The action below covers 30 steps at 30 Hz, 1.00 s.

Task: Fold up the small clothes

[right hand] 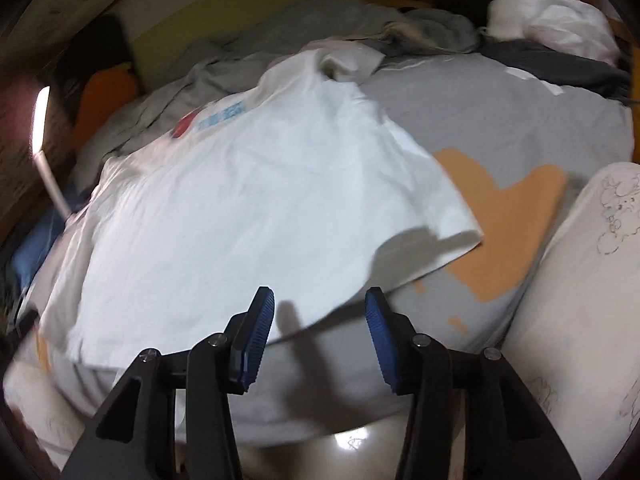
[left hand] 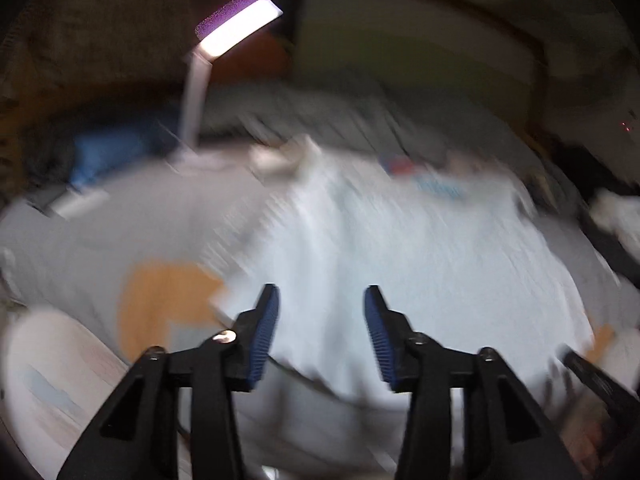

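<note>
White T-shirt [right hand: 248, 184]: spread on grey bedsheet [right hand: 500, 120]; we see no fold yet, all folding left. Our left gripper [left hand: 322, 336] and right gripper [right hand: 320, 332]: jaws apart, empty.

Your room is dim, lit by a desk lamp [left hand: 236, 26] up-left of the left gripper [left hand: 322, 336], heavy motion smear there, sharper right view, tong shadows just ahead, fisheye-dark corners.

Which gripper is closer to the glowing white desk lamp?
Left. The glowing white desk lamp looms ahead of the left gripper; from the right gripper it sits small, far left.
</note>
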Each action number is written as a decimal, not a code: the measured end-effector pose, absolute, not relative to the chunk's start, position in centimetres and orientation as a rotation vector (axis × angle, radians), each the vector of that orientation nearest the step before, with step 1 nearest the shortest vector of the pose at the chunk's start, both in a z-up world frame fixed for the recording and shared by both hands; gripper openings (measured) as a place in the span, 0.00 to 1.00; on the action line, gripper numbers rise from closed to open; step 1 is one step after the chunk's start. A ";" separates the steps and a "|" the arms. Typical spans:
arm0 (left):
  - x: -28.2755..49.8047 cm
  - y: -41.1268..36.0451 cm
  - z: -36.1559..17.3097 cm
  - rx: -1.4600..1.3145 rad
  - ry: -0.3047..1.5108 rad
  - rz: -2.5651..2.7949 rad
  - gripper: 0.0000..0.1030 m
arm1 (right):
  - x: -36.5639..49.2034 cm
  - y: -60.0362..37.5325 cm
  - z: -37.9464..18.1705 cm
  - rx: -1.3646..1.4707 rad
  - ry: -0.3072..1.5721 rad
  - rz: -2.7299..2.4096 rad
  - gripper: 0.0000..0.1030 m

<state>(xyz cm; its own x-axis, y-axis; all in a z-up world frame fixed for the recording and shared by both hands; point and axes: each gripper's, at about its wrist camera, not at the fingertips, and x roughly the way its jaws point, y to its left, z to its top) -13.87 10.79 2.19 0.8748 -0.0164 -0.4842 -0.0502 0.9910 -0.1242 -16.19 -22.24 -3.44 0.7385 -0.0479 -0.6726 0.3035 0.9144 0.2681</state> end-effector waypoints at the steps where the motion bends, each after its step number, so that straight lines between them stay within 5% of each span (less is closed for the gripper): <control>1: -13.5 12.3 3.0 -0.167 0.475 0.040 0.56 | -16.7 -22.4 -2.8 0.393 0.685 -0.178 0.47; 5: -9.9 15.7 2.4 -0.168 0.554 0.110 0.54 | -18.0 -23.9 0.7 0.377 0.522 -0.200 0.47; 8: -8.4 16.5 0.5 -0.190 0.579 0.116 0.37 | -16.9 -26.5 1.4 0.307 0.462 -0.415 0.47; 10: -8.2 16.6 -0.2 -0.209 0.553 0.118 0.35 | -16.1 -28.0 0.7 0.329 0.495 -0.480 0.47; 15: -6.7 15.7 -3.4 -0.231 0.683 0.070 0.35 | -14.5 -29.3 -3.0 0.430 0.671 -0.430 0.28; 19: -7.0 16.1 -4.9 -0.305 0.724 0.040 0.35 | -14.6 -28.0 -3.2 0.379 0.676 -0.373 0.27; 26: -7.4 14.8 -5.0 -0.279 0.718 -0.010 0.02 | -14.1 -27.1 -3.2 0.289 0.680 -0.431 0.27; 30: -9.9 16.1 -2.5 -0.262 0.553 0.208 0.02 | -15.5 -28.9 -2.6 0.370 0.633 -0.450 0.27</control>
